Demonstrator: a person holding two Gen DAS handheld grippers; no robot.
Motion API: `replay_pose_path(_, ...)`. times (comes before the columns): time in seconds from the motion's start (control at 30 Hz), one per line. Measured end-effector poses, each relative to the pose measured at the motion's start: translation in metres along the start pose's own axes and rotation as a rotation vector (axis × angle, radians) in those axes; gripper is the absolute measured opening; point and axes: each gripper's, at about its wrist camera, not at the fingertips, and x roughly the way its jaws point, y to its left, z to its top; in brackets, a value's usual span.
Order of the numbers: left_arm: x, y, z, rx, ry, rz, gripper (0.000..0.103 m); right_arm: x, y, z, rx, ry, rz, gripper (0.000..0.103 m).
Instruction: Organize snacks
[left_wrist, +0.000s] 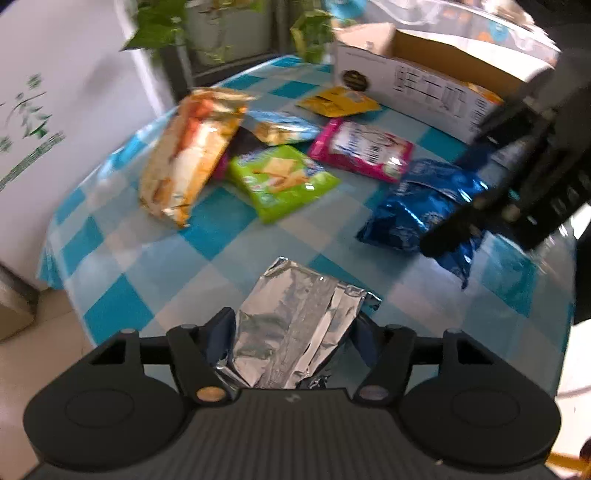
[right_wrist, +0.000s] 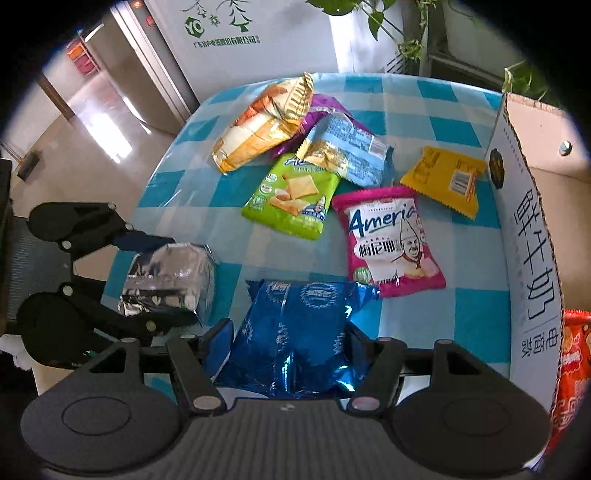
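Right wrist: blue packet (right_wrist: 295, 332) near table edge (right_wrist: 162, 162)

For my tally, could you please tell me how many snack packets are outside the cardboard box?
8: silver in left gripper, blue in right gripper, green, pink, yellow loose; orange, light-blue, purple piled; more may hide beneath.

The left wrist camera sits on the left gripper (left_wrist: 291, 339) and looks down and forward, close over a silver bag (left_wrist: 291, 332). Past it lies the checked table (left_wrist: 207, 236), with the box (left_wrist: 417, 85) far off on the right. The right wrist camera sits on the right gripper (right_wrist: 291, 343) and looks down over a blue bag (right_wrist: 295, 328). Both views share the table, the green bag (left_wrist: 280, 181) (right_wrist: 291, 195), the pink bag (left_wrist: 362, 147) (right_wrist: 391, 240) and the box (right_wrist: 524, 229). Each view also catches the other gripper at its side.
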Motion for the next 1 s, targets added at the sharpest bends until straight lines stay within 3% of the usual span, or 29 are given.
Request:
replay_pose_path(0.1, 0.001, 0.011, 0.001, -0.108, 0.008, 0.035, 0.067, -0.001, 0.001, -0.001, 0.004, -0.004, -0.005, 0.077)
replay_pose_path(0.3, 0.005, 0.018, 0.005, -0.205, 0.005, 0.124, 0.069, -0.001, 0.002, -0.002, 0.011, 0.001, -0.025, 0.079)
replay_pose_path(0.5, 0.015, 0.012, 0.009, -0.199, 0.038, 0.164, 0.091, 0.007, 0.007, -0.004, 0.004, 0.028, -0.056, 0.086)
replay_pose_path(0.67, 0.02, 0.02, 0.005, -0.278, 0.062, 0.158, 0.102, 0.009, 0.003, -0.002, 0.037, 0.024, -0.092, 0.088)
replay_pose_path(0.83, 0.023, 0.03, 0.0, -0.35, 0.074, 0.116, 0.103, 0.011, 0.003, -0.001, 0.059, 0.026, -0.11, 0.088)
replay_pose_path(1.0, 0.023, 0.03, -0.002, -0.346, 0.068, 0.116, 0.103, 0.018, 0.003, -0.004, 0.075, 0.042, -0.138, 0.088)
